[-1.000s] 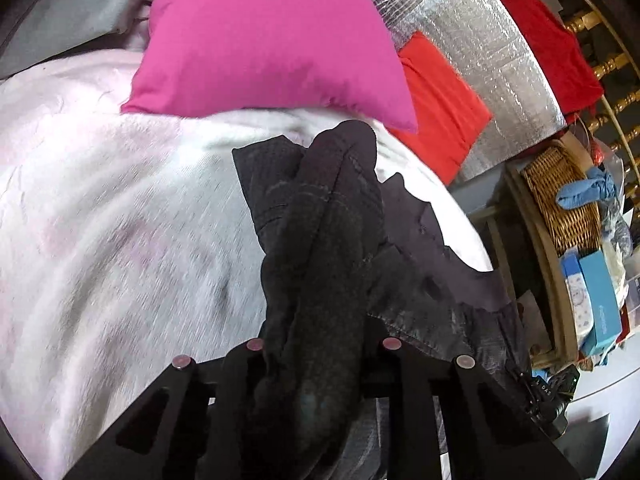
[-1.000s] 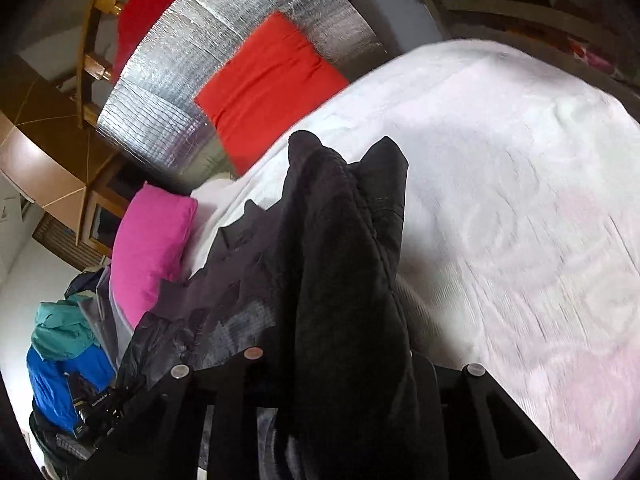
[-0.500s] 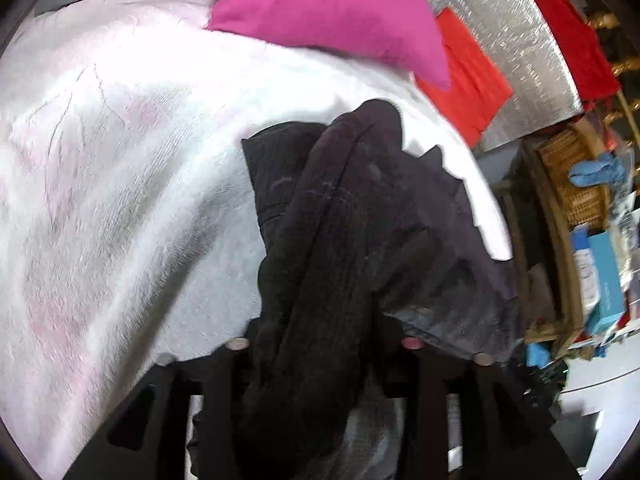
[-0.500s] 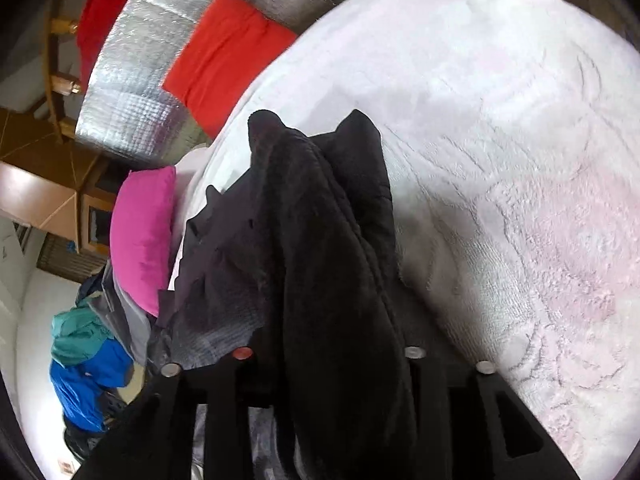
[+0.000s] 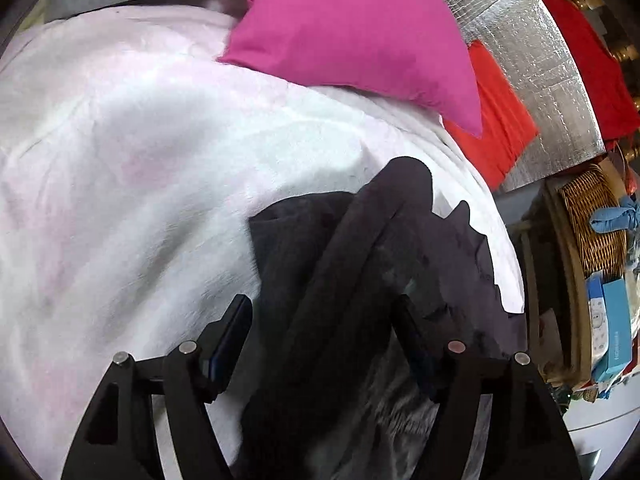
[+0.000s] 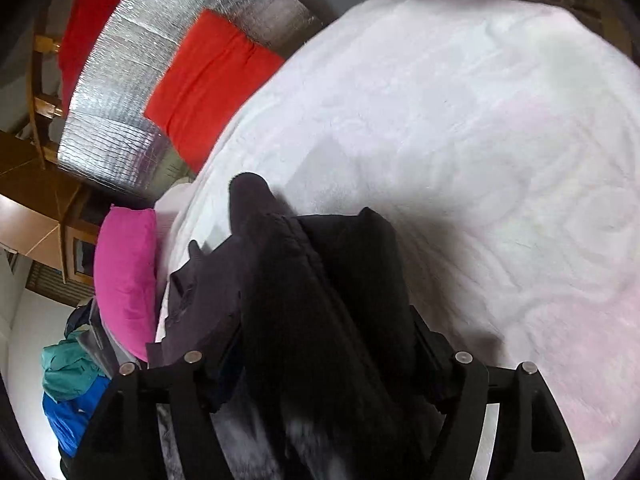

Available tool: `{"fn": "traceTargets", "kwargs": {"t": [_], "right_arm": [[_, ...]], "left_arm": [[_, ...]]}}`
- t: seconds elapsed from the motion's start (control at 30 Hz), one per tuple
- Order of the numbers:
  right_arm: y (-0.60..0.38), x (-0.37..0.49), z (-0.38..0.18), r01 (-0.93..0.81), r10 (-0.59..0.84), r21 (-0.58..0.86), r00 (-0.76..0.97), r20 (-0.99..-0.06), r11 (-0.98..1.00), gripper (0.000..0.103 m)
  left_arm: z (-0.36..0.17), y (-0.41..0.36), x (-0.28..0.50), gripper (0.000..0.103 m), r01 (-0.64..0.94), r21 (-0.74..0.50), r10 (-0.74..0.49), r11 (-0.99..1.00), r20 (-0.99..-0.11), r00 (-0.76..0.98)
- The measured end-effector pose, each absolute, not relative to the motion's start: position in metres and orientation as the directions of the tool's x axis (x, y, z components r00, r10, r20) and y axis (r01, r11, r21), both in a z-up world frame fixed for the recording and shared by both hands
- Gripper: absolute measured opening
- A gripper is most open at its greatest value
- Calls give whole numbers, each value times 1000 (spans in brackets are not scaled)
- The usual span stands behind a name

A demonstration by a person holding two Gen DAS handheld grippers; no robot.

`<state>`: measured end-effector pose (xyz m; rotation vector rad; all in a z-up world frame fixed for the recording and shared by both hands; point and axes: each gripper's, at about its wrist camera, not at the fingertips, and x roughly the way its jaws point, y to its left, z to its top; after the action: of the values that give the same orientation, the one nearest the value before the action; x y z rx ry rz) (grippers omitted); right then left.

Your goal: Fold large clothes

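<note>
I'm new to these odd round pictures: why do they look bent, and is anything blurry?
Left wrist view: fisheye lens curves the white fleecy blanket; dark corners. Right wrist view: same bending, soft shadow beside the black knitted garment, whose near end is smeared.

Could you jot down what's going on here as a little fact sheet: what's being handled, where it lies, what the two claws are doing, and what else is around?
Item handled: black garment, bunched in folds
Surface: white bedspread
Left claw: jaws have just been opening; garment lies between them, left pad clear of it
Right claw: jaws have just been opening; garment between them
Nearby: pink pillow, red cushion, silver quilted panel, wicker basket
Fold status: not yet flat or neat
</note>
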<state>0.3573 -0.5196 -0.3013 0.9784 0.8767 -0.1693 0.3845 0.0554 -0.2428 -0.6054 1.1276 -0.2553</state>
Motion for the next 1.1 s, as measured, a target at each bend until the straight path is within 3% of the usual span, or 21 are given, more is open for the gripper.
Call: {"fn": "traceTargets", "kwargs": {"t": [0.03, 0.07, 0.17, 0.2, 0.33, 0.4, 0.47, 0.6, 0.77, 0.87, 1.1], "right_arm": [[-518, 364, -304, 492, 245, 639, 645, -724, 592, 74], [-515, 369, -305, 497, 228, 609, 628, -744, 619, 64], [-512, 373, -292, 485, 180, 602, 665, -725, 635, 41], [-512, 373, -287, 473, 167, 608, 685, -709, 637, 35], [-509, 374, -271, 454, 95, 594, 736, -670, 664, 33], [-513, 382, -289, 494, 94, 582, 705, -703, 645, 33], [-520, 388, -311, 516, 135, 599, 679, -722, 612, 48], [-526, 382, -307, 533, 154, 623, 677, -720, 573, 65], [-528, 369, -297, 532, 162, 630, 678, -717, 565, 68], [-526, 364, -286, 518, 163, 637, 689, -707, 571, 75], [-516, 366, -293, 529, 170, 592, 642, -748, 608, 78]], "left_arm": [[-242, 52, 386, 59, -104, -559, -473, 822, -773, 423], [-241, 47, 388, 49, -93, -532, -451, 842, -788, 420], [-232, 38, 386, 33, -69, -513, -433, 855, -782, 448], [-229, 36, 388, 31, -65, -515, -432, 855, -776, 460], [-220, 28, 395, 29, -55, -512, -419, 857, -755, 504], [-230, 27, 401, 35, -86, -488, -391, 869, -783, 484], [-242, 29, 405, 46, -123, -458, -352, 880, -806, 476], [-226, 14, 395, 49, -86, -315, -225, 945, -821, 525], [-204, -2, 376, 54, -26, -93, -56, 995, -779, 624], [-190, -7, 370, 56, -3, -39, -26, 999, -725, 688], [-170, -10, 354, 61, 19, 69, 29, 997, -626, 779]]}}
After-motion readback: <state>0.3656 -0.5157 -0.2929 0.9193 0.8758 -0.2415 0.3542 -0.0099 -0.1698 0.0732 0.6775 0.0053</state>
